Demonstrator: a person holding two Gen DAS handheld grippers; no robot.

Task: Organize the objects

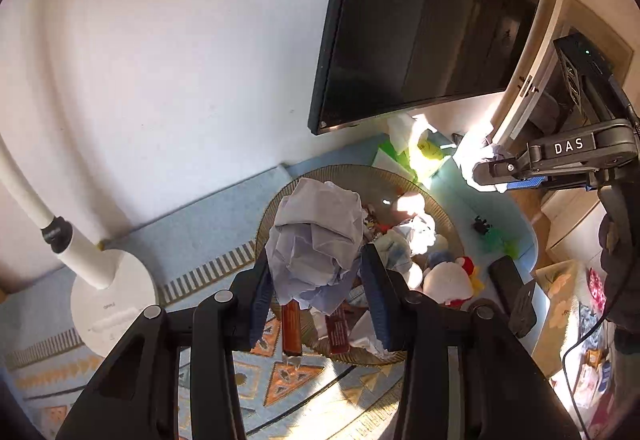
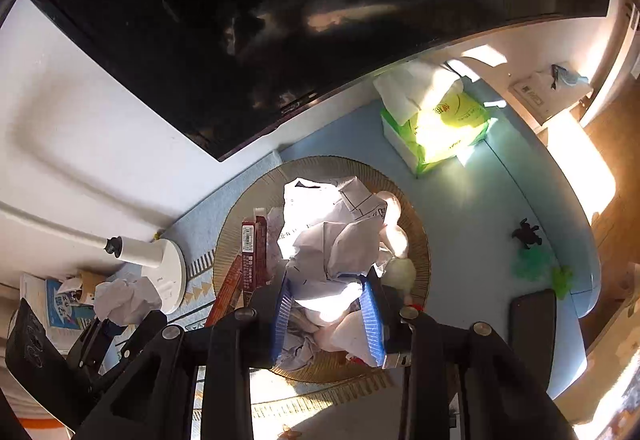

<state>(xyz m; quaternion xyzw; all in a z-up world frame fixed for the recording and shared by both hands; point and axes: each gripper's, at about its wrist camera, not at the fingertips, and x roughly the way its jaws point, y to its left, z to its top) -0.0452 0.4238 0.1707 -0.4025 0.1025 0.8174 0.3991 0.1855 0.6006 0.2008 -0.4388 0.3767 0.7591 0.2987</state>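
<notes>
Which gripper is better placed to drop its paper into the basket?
Probably the right gripper: its paper wad hangs over the basket; the left gripper holds its wad beside the lamp base, outside the rim.

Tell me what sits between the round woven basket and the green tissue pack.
Nothing: in the right wrist view, only bare blue tabletop separates the woven basket from the green tissue pack.

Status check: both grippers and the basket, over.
Left gripper shut on crumpled bluish-white paper ball. Right gripper shut on crumpled printed white paper. Both over round woven basket, already cluttered.
</notes>
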